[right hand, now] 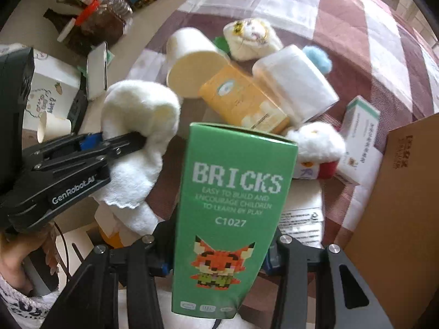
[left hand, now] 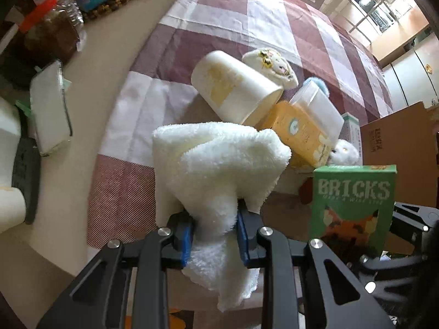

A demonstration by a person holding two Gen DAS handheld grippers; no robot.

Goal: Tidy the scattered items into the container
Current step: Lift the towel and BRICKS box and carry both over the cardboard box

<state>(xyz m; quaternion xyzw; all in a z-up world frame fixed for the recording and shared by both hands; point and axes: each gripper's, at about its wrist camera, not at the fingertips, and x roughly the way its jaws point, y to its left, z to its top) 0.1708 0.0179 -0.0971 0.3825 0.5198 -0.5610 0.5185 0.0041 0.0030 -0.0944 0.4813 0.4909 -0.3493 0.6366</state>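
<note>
My left gripper (left hand: pixel 215 235) is shut on a fluffy white towel (left hand: pixel 219 159), which bulges above the blue pads and hangs below them. The right wrist view shows the same towel (right hand: pixel 137 109) in the left gripper (right hand: pixel 120 139), lifted off the cloth. The right gripper (right hand: pixel 216 257) is shut on an upright green BRICKS box (right hand: pixel 233 192), which also shows in the left wrist view (left hand: pixel 354 205). A brown cardboard box (right hand: pixel 397 192) stands at the right edge. Beyond lie a cream cup (right hand: pixel 189 63), an orange box (right hand: pixel 244 101), a clear tub (right hand: pixel 293 82) and small plush toys (right hand: pixel 252 38).
A checked maroon and white cloth (left hand: pixel 233 19) covers the table. A white-green carton (right hand: pixel 359 134) lies by the cardboard box. At the left are bottles (right hand: pixel 104 8), a white tray (left hand: pixel 49 109), paper cups (right hand: pixel 52 126) and a printed white box (right hand: pixel 49 82).
</note>
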